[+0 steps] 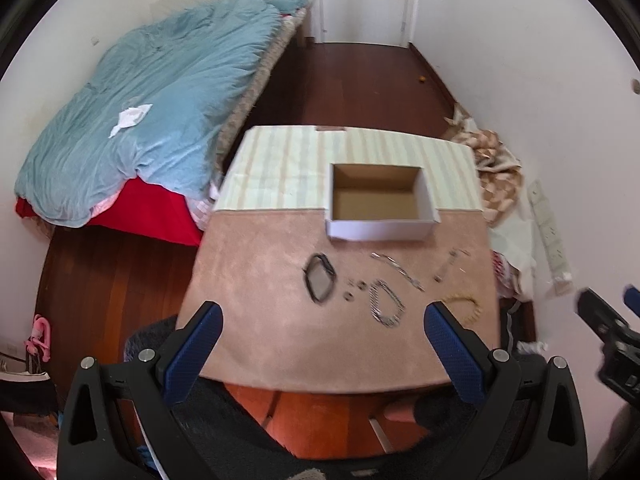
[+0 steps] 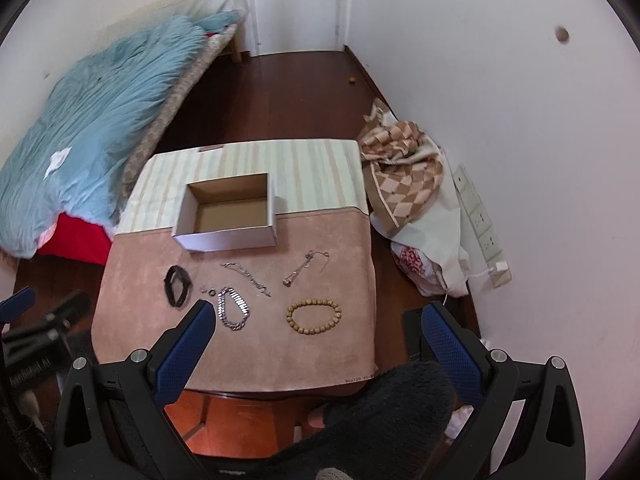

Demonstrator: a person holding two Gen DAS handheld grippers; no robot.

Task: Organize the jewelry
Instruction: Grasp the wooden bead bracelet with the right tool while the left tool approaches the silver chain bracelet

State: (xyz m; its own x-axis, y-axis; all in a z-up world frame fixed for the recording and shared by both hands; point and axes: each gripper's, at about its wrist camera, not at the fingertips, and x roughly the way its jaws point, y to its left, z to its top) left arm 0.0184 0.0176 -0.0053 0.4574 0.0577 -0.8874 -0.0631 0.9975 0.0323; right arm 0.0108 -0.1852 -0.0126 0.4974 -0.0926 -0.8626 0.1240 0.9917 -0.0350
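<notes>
An empty white cardboard box stands at the middle of a small table. In front of it on the pink cloth lie a black bracelet, small rings, a silver link bracelet, a thin silver chain, a second thin chain and a wooden bead bracelet. My left gripper is open and empty above the table's near edge. My right gripper is open and empty, above the near right part.
A bed with a blue duvet is at the left. A checkered blanket and bags lie on the floor right of the table, by the white wall. A dark wooden floor runs to a door behind.
</notes>
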